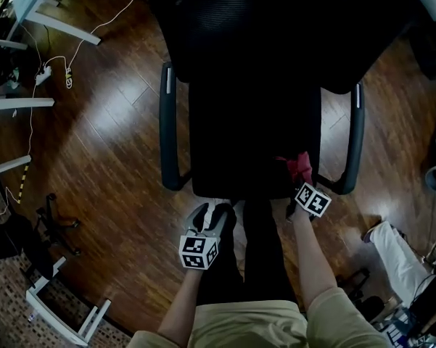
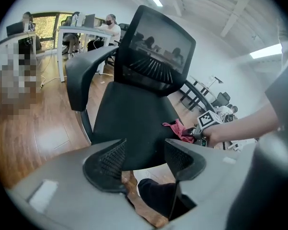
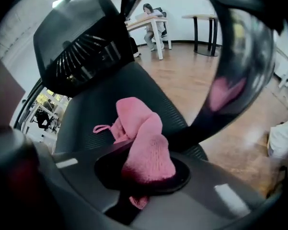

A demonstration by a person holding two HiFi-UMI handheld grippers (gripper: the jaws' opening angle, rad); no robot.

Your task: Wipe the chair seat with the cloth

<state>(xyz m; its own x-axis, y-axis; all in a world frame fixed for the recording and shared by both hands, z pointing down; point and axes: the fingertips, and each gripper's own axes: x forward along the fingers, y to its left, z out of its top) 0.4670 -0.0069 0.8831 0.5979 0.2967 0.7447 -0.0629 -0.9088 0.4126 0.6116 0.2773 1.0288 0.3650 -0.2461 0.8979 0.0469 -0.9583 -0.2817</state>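
Observation:
A black office chair fills the head view, its mesh seat (image 1: 254, 143) facing me between two armrests. My right gripper (image 1: 302, 182) is shut on a pink cloth (image 1: 299, 167) at the seat's front right corner. In the right gripper view the pink cloth (image 3: 143, 143) bulges out between the jaws and lies over the seat (image 3: 105, 109). My left gripper (image 1: 207, 220) hangs open just in front of the seat's front edge, with nothing between its jaws. From the left gripper view the seat (image 2: 134, 123) lies ahead, the cloth (image 2: 181, 131) at its right edge.
The chair's left armrest (image 1: 167, 129) and right armrest (image 1: 355, 136) flank the seat, and the backrest (image 1: 276, 20) rises behind. The floor is wood. White desk legs (image 1: 29, 100) and cables lie at the left. Another chair base (image 1: 54, 223) stands lower left.

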